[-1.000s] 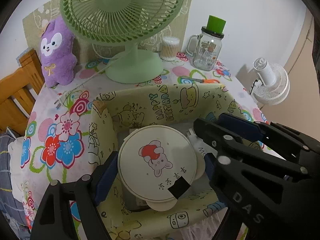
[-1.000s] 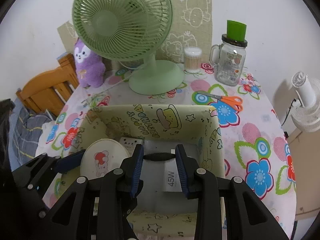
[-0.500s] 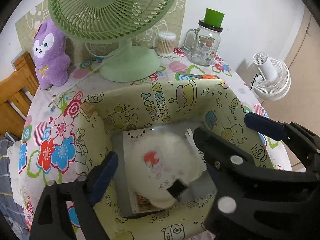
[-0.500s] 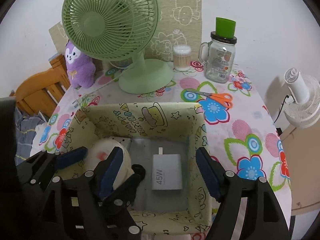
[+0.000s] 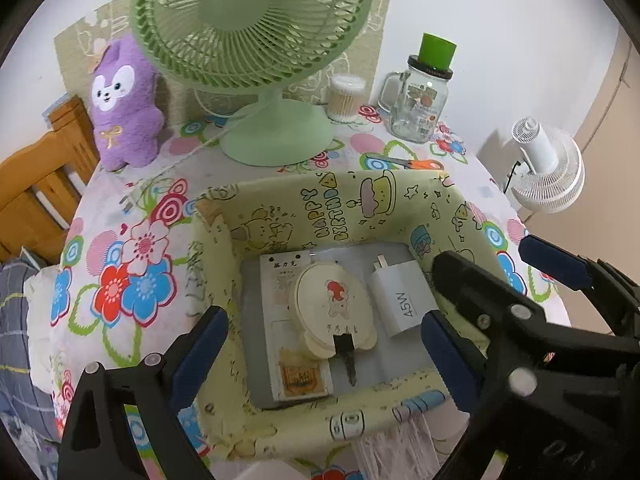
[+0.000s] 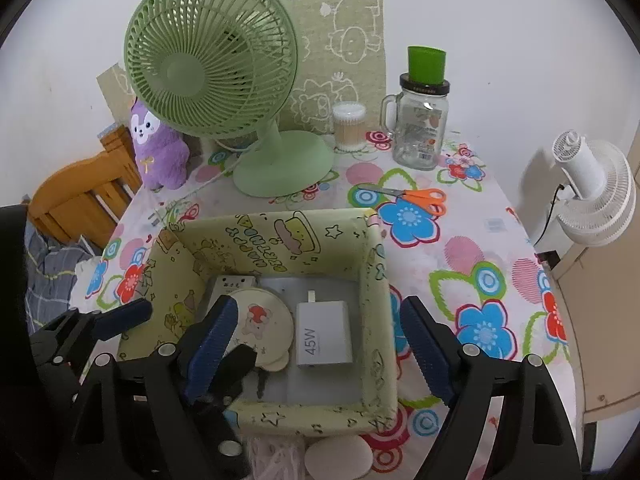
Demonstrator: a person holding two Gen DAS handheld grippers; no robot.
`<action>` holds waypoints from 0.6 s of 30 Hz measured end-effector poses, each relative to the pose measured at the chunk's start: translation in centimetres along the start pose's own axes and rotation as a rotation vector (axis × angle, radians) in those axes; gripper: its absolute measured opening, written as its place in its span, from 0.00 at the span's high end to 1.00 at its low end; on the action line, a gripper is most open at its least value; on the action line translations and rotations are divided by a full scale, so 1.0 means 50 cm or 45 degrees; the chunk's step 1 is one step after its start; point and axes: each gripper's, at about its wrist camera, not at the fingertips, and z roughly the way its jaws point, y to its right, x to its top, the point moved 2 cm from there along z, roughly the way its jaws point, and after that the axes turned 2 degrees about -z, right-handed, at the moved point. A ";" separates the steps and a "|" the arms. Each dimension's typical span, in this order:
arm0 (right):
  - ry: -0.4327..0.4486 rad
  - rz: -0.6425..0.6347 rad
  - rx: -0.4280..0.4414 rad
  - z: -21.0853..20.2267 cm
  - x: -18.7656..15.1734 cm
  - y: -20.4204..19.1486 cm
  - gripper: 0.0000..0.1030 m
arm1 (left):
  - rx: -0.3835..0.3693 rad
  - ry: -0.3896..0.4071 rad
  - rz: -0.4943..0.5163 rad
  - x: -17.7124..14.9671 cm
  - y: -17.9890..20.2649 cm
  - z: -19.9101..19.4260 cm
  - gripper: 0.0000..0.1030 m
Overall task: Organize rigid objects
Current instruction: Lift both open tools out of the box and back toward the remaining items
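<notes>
Our left gripper [image 5: 324,342] and right gripper [image 6: 316,338] have both just been opening, and their jaws stand wide and released above the yellow fabric box [image 6: 280,236]. Below them, on the box floor, we see the round cream case [image 5: 332,306] and the white 45W charger [image 6: 324,332] side by side.

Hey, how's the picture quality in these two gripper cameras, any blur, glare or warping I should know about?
Left wrist view: sharp, even indoor light, strong fisheye bending with dark corners; the storage box bows outward. Right wrist view: equally sharp, same dark corners; a small glare spot on the glass jar, and a soft shadow on the wall behind the white fan.
</notes>
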 end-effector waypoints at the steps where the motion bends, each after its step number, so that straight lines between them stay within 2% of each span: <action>1: 0.001 0.001 0.002 -0.003 -0.001 0.001 0.17 | 0.006 0.001 -0.007 -0.001 -0.001 -0.004 0.04; 11: 0.042 -0.031 0.036 -0.055 -0.016 0.006 0.08 | 0.036 0.034 -0.037 -0.029 0.007 -0.063 0.02; 18: 0.051 -0.048 0.057 -0.089 -0.031 0.011 0.06 | 0.063 0.057 -0.066 -0.051 0.023 -0.100 0.01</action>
